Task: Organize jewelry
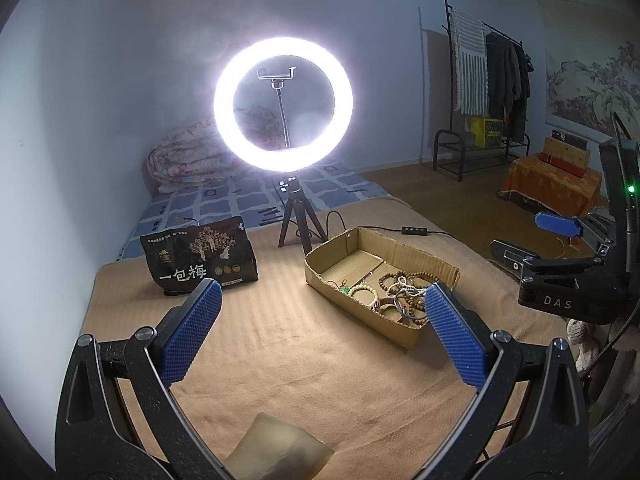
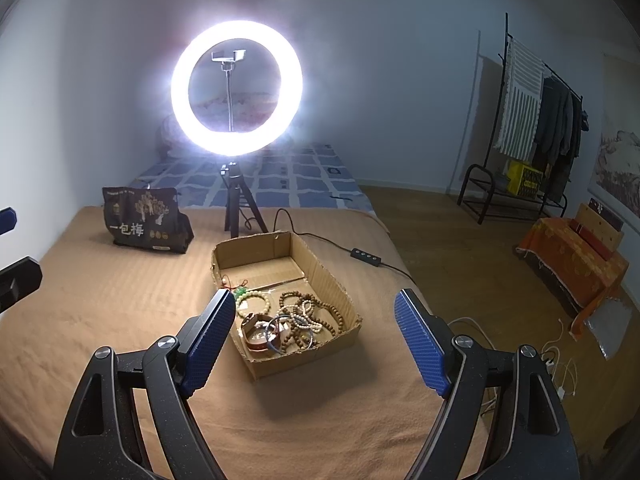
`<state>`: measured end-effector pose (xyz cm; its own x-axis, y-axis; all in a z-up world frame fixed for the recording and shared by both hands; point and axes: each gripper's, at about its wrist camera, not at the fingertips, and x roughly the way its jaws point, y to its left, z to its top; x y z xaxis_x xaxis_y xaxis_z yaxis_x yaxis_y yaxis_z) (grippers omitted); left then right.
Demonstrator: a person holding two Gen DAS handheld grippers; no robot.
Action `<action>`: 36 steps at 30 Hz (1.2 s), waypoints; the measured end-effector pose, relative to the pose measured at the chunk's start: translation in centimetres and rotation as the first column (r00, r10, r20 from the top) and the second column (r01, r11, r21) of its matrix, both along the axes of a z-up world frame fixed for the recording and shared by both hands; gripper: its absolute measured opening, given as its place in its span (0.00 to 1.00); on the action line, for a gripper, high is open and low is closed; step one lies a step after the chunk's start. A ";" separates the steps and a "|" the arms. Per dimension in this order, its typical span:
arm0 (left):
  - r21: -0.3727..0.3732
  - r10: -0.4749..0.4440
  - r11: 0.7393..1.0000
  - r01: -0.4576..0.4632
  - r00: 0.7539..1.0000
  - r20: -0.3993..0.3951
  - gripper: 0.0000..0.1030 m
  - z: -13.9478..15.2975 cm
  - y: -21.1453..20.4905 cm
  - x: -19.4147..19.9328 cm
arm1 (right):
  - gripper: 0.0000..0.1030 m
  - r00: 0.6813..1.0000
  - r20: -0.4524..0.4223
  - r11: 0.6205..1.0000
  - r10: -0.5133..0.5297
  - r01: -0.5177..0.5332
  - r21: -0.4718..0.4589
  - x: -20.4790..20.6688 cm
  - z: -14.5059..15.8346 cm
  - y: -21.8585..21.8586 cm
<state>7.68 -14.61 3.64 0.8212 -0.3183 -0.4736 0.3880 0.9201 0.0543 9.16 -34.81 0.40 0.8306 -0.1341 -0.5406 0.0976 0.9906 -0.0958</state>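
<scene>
A shallow cardboard box (image 1: 412, 258) (image 2: 320, 276) lies on the tan blanket. Its near half holds a pile of jewelry (image 1: 400, 292) (image 2: 292, 320): brown bead strands, a pale green bead bracelet (image 2: 252, 304), a brown band and a green pendant on a red cord. My left gripper (image 1: 324, 320) is open and empty, above the blanket left of the box. My right gripper (image 2: 320, 332) is open and empty, hovering above the near end of the box. The right gripper also shows at the right edge of the left wrist view (image 1: 532, 236).
A lit ring light on a small tripod (image 1: 296, 220) (image 2: 240, 216) stands behind the box, its cable and remote (image 2: 366, 257) trailing right. A black snack bag (image 1: 200, 256) (image 2: 146, 220) stands at the back left. A beige pouch (image 1: 276, 448) lies near. The bed edge and floor are right.
</scene>
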 end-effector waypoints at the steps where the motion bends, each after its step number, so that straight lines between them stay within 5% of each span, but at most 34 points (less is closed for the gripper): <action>1: 0.000 0.000 1.000 0.000 1.000 0.000 1.00 0.0 0.0 0.0 | 0.79 1.000 -0.001 1.000 0.000 0.000 0.000 0.0 0.0 0.0; 36: 0.001 -0.001 1.000 0.001 1.000 -0.003 1.00 0.0 0.0 0.1 | 0.80 1.000 -0.011 1.000 -0.002 0.002 -0.003 -0.2 -0.6 -0.3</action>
<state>7.75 -14.64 3.68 0.8194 -0.3185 -0.4766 0.3890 0.9196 0.0544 8.91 -35.07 -0.17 0.8240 -0.1370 -0.5497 0.0983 0.9902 -0.0995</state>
